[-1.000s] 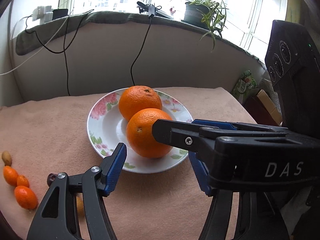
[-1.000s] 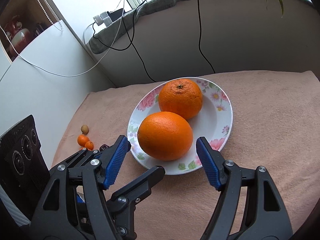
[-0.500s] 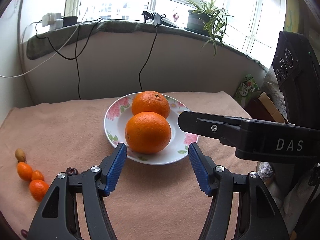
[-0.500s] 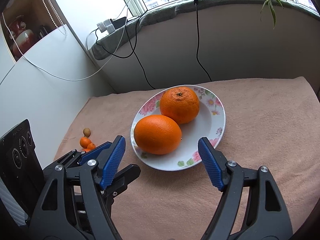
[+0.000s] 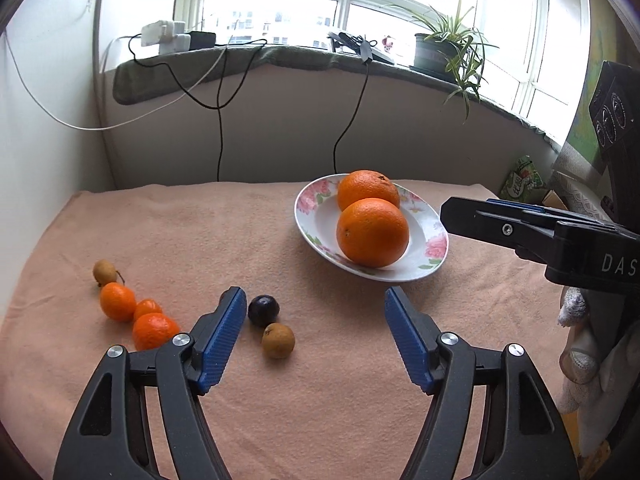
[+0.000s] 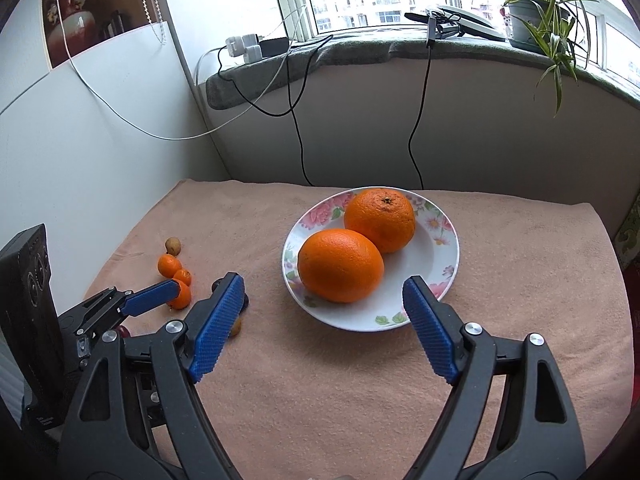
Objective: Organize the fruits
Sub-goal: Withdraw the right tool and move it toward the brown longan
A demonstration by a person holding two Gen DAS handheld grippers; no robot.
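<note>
Windowsill vase (image 6: 66, 20) — right wrist view only

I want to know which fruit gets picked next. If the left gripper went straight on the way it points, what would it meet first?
Probably the small brown fruit, with the dark plum just beyond it. Both lie between the left gripper's opening, empty jaws, toward its left finger. Depth is uncertain.

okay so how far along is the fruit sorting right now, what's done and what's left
Done: two big oranges sit on the floral plate. In hand: nothing; the left tool and right tool are empty, jaws opening. Left: three small oranges, two brown fruits and a dark plum lie loose on the cloth.
</note>
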